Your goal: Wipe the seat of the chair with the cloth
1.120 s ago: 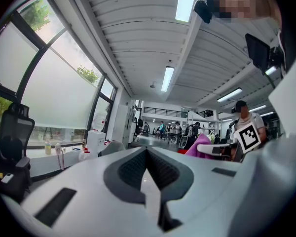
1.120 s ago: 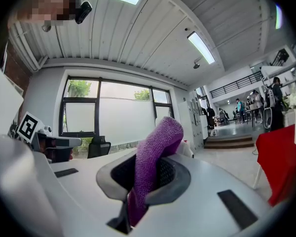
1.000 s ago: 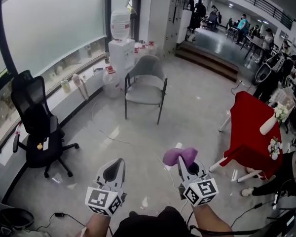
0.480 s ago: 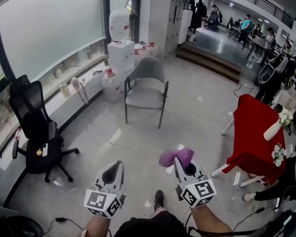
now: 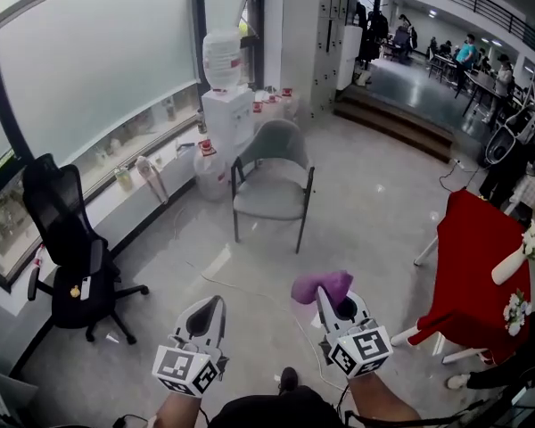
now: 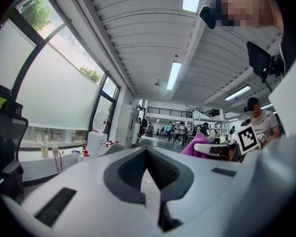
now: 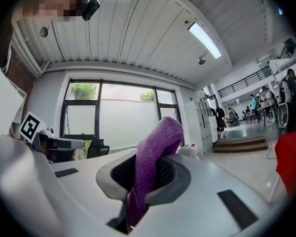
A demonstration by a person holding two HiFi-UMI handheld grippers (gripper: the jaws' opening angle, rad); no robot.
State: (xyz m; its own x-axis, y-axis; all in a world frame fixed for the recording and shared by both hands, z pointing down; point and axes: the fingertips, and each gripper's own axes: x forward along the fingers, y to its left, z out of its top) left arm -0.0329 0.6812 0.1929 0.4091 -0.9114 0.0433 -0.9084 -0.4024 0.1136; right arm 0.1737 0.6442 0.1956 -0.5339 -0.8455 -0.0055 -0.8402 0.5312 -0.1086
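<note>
A grey chair [image 5: 272, 176] with black legs stands on the floor well ahead of me, its seat bare. My right gripper [image 5: 325, 294] is shut on a purple cloth [image 5: 320, 285], which bunches up above the jaws [image 7: 155, 152]. My left gripper [image 5: 210, 308] is shut with nothing in it, its jaws meeting in the left gripper view [image 6: 147, 164]. Both grippers are held low in front of me, far short of the chair.
A black office chair [image 5: 67, 239] stands at the left by the window ledge. A water dispenser [image 5: 226, 87] is behind the grey chair. A red-covered table [image 5: 481, 266] stands at the right. Cables lie on the floor. People are in the far background.
The view has shifted forward and slightly right; the grey chair sits a little nearer and lower in view. Both grippers keep their pose, the cloth still gripped.
</note>
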